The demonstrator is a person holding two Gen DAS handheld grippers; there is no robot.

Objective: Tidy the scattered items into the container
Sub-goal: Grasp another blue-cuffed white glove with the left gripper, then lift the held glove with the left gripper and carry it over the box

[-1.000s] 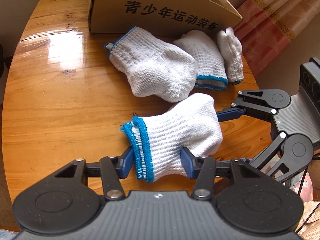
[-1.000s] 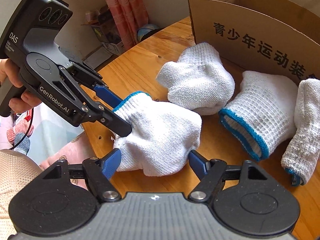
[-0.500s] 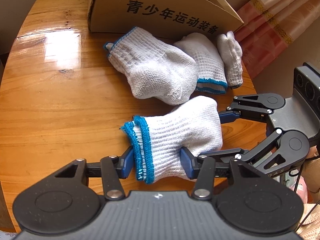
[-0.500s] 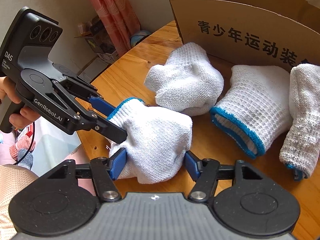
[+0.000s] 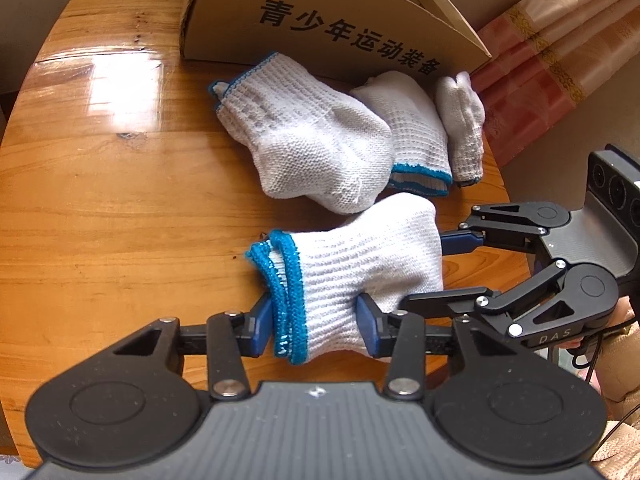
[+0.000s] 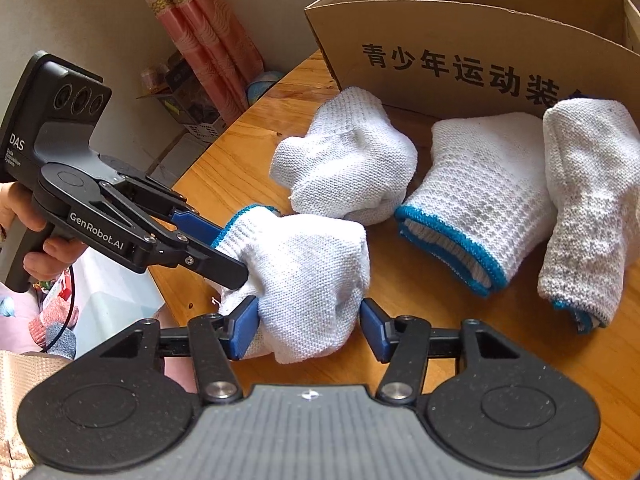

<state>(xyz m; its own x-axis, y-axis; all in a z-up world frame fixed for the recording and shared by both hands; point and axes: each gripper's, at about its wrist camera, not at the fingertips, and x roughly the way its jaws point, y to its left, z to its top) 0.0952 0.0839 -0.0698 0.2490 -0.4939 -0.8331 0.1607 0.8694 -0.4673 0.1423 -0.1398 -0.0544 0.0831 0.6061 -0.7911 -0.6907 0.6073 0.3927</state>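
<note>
A folded white knit glove bundle with a blue cuff (image 5: pixel 360 264) lies on the round wooden table (image 5: pixel 100 200). My left gripper (image 5: pixel 310 326) is shut on its cuff end. My right gripper (image 6: pixel 308 326) straddles its other end (image 6: pixel 304 272) with jaws open, the left pad touching, the right pad just clear. Three more white glove bundles lie behind: one (image 5: pixel 316 148), one (image 5: pixel 416 136) and one (image 5: pixel 460 124). The open cardboard box (image 5: pixel 340 24) with printed characters stands behind them.
The table edge runs close on the right in the left wrist view, with pink curtains (image 5: pixel 552 52) beyond. In the right wrist view a hand holds the left gripper's handle (image 6: pixel 28 216) off the table's left edge; floor clutter lies behind.
My right gripper has closed in around the far end of the glove bundle. The left gripper has kept its hold on the cuff, and both views have drawn slightly nearer the box.
</note>
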